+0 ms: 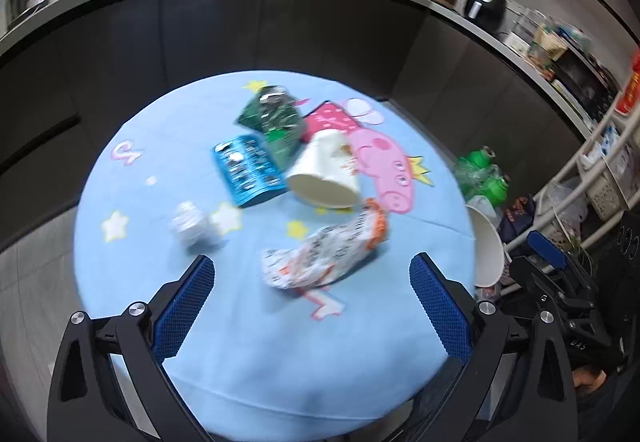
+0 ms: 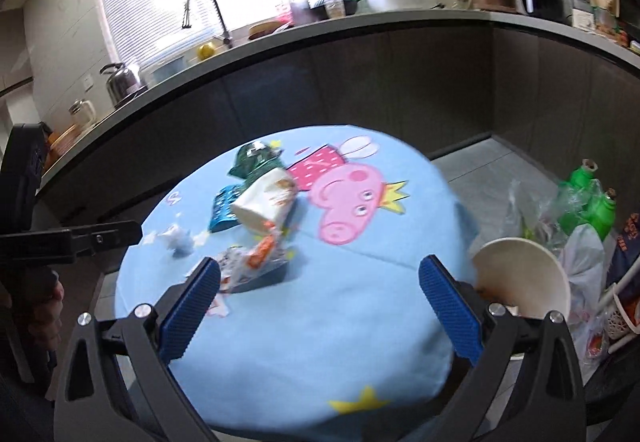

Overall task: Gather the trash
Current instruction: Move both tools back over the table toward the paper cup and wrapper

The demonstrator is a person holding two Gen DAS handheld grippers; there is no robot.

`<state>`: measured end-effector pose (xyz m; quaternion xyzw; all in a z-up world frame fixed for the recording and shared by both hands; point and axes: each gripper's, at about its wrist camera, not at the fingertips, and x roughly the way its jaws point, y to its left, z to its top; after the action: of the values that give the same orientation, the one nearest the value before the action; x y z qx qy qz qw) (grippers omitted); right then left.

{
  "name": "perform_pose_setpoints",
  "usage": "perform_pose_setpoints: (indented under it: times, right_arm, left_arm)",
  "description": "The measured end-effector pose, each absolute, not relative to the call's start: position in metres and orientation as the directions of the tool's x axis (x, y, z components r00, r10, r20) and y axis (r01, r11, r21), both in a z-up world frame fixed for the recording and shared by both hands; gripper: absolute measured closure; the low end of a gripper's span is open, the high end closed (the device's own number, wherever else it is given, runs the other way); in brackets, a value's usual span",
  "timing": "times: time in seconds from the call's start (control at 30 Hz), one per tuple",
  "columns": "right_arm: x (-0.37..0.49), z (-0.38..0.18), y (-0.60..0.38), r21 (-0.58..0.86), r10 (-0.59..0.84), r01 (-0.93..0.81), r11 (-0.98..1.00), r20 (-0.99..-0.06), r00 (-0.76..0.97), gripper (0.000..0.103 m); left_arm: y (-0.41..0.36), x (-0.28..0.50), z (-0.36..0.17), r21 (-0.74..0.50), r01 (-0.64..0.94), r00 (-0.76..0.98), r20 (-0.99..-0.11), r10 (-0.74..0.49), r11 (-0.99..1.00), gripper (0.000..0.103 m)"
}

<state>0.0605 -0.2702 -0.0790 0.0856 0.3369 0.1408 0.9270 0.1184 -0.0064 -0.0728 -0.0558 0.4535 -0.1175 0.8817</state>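
Observation:
Trash lies on a round table (image 1: 280, 362) under a blue cartoon-pig cloth. I see a green wrapper (image 1: 272, 118), a blue packet (image 1: 248, 170), a white paper cup (image 1: 324, 174) on its side, a crumpled paper ball (image 1: 190, 226) and a white-and-orange snack wrapper (image 1: 328, 254). My left gripper (image 1: 312, 266) hangs open above the near part of the table, with the snack wrapper just beyond its fingertips. My right gripper (image 2: 320, 264) is also open and holds nothing. It hovers over the bare cloth (image 2: 320, 342), and the snack wrapper (image 2: 252, 262) lies by its left finger.
A white paper bowl (image 2: 524, 278) and green bottles (image 2: 588, 198) sit in a plastic bag just off the table's right edge. A white rack (image 1: 592, 170) stands behind them. A dark kitchen counter (image 2: 360, 26) with appliances curves behind the table. A hand (image 2: 44, 306) holds the left gripper at the left.

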Motion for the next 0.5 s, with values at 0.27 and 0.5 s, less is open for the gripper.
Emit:
perform_pose_setpoints:
  times: [0.27, 0.5]
  right_arm:
    - [0.078, -0.107, -0.195, 0.315, 0.374, -0.208, 0.926, -0.689, 0.621, 0.004]
    - [0.105, -0.138, -0.162, 0.369, 0.363, -0.103, 0.924, -0.756, 0.545, 0.02]
  left_arm:
    - [0.051, 0.104, -0.093, -0.245, 0.063, 0.552, -0.799, -0.238, 0.968, 0.009]
    - [0.078, 0.106, -0.104, -0.283, 0.02, 0.549, -0.799, -0.247, 0.959, 0.009]
